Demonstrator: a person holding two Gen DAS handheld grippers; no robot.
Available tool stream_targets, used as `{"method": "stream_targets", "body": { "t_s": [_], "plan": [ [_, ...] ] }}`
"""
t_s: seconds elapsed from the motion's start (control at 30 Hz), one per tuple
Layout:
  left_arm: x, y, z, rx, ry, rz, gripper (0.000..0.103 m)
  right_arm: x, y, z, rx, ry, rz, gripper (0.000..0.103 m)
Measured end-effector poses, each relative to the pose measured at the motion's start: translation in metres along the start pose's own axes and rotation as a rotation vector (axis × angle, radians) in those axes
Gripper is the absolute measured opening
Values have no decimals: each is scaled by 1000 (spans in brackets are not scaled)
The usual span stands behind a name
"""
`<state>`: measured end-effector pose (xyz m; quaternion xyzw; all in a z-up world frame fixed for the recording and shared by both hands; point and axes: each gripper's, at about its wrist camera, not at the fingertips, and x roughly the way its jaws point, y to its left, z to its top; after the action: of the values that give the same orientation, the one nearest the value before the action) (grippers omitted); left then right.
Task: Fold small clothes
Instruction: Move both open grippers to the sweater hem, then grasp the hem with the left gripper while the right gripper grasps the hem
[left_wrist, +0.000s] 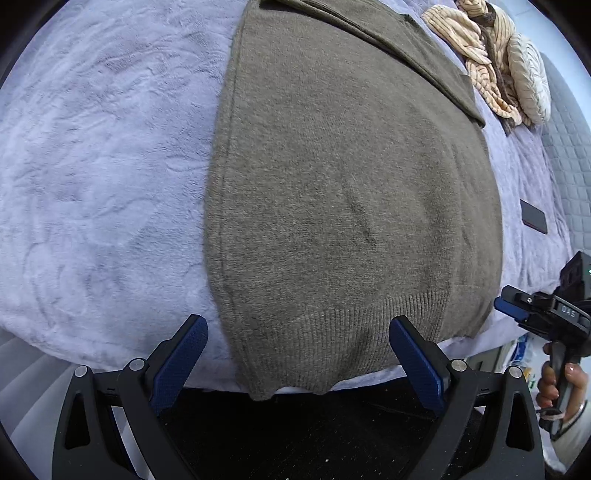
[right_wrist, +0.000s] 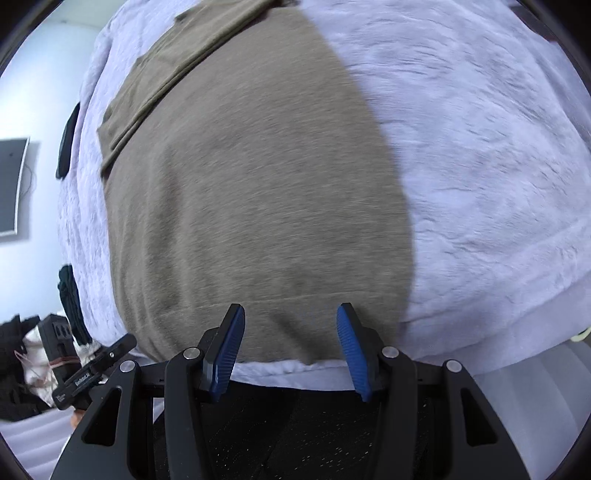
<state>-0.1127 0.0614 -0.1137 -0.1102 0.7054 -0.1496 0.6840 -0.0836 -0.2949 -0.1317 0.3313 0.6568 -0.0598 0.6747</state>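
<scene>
An olive-brown knit sweater (left_wrist: 343, 192) lies flat on a lilac fleece blanket (left_wrist: 103, 177), with a sleeve folded across its far end. Its ribbed hem (left_wrist: 332, 347) hangs slightly over the bed's near edge. My left gripper (left_wrist: 298, 325) hovers over that hem, open wide with its blue pads on either side of the hem's left part and nothing pinched. At the right edge of this view a hand holds my right gripper (left_wrist: 511, 301). In the right wrist view the right gripper (right_wrist: 291, 314) stands open above the sweater (right_wrist: 251, 177) near the hem's right part, pads clear of the cloth.
A cream striped garment (left_wrist: 476, 51) and a pale cushion (left_wrist: 530, 77) lie at the far right of the bed. A dark phone (left_wrist: 533, 221) rests on the blanket beside a grey quilted panel (left_wrist: 570, 155). A dark garment (right_wrist: 70, 295) hangs at the bed's left side.
</scene>
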Motion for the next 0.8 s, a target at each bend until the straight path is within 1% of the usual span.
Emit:
{"method": "stream_targets", "body": {
  "t_s": [0.03,0.1,0.2,0.27,0.37,0.43,0.5,0.53,0.57,0.67,0.7,0.73,0.8],
  "plan": [
    [2,-1,0,5,3,-4,99,0,-9,2,18,-2,3,62],
    [4,-5,3,25,6,-17,99,-1,-23,4,41,-8,-5,66],
    [8,-12,5,55,14,-55,99,-2,-38,5,67,-26,-11,66],
    [12,-13,6,69,22,-64,99,-2,-50,4,93,-32,42,66],
    [16,-10,7,66,29,-79,99,9,-63,6,125,8,131,66],
    [19,-11,10,54,32,-93,99,20,-68,6,150,43,175,66],
    [17,-11,13,33,30,-118,99,24,-67,7,156,55,224,68],
    [15,-12,14,24,26,-145,99,24,-63,7,140,56,243,68],
    [11,-12,14,15,17,-189,99,23,-57,7,124,57,257,68],
    [2,-15,15,10,3,-295,99,18,-47,6,57,68,351,68],
    [2,-16,15,15,1,-304,99,17,-44,6,37,73,379,68],
    [4,-16,16,22,3,-296,99,18,-42,8,20,84,402,68],
    [13,-16,18,37,22,-242,99,22,-38,10,1,105,393,68]
  ]
}}
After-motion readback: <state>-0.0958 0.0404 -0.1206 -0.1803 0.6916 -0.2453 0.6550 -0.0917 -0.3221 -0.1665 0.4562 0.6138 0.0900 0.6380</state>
